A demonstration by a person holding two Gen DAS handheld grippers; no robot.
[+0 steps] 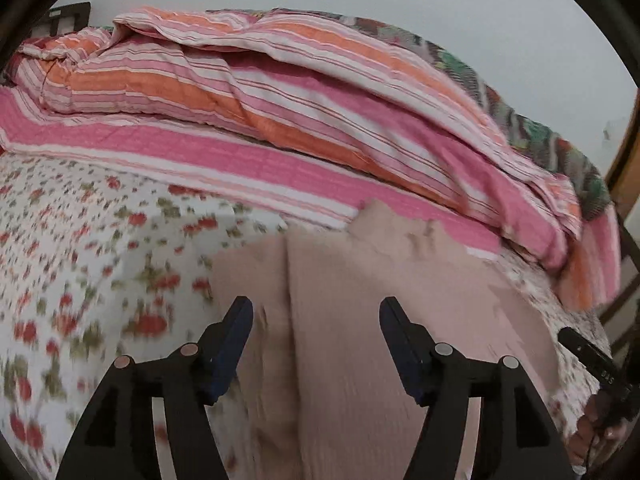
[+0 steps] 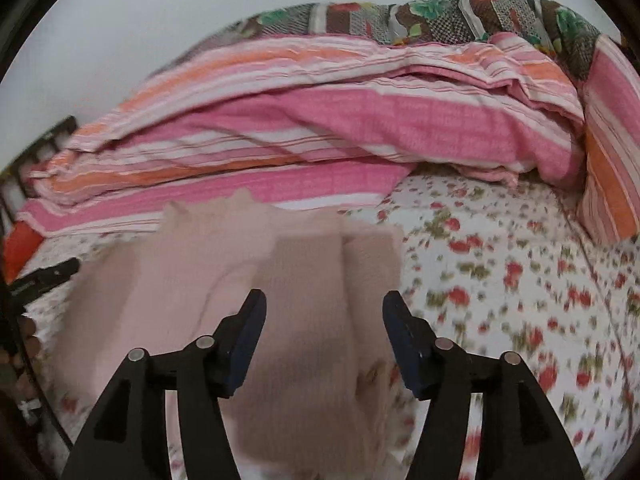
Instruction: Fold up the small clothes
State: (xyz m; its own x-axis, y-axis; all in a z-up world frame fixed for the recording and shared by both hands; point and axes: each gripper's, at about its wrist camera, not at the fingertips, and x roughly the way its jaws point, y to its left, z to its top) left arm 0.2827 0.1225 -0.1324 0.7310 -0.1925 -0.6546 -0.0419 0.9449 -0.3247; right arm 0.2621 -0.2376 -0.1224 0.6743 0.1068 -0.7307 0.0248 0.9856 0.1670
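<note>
A small pale pink knit garment (image 1: 360,300) lies on the floral bedsheet (image 1: 80,240), with a lengthwise fold crease on its left part. My left gripper (image 1: 316,312) is open and empty just above its near left part. In the right wrist view the garment (image 2: 248,280) shows a folded-over panel on its right side. My right gripper (image 2: 324,308) is open and empty above that panel. The right gripper's tip (image 1: 580,348) shows at the left view's right edge, and the left gripper's tip (image 2: 52,274) at the right view's left edge.
A bunched pink, orange and white striped blanket (image 1: 280,100) lies along the far side of the bed, also in the right wrist view (image 2: 320,120). A flowered brown and green cover (image 2: 440,16) lies behind it. A striped pillow (image 2: 612,140) stands at far right. The floral sheet (image 2: 500,280) extends right.
</note>
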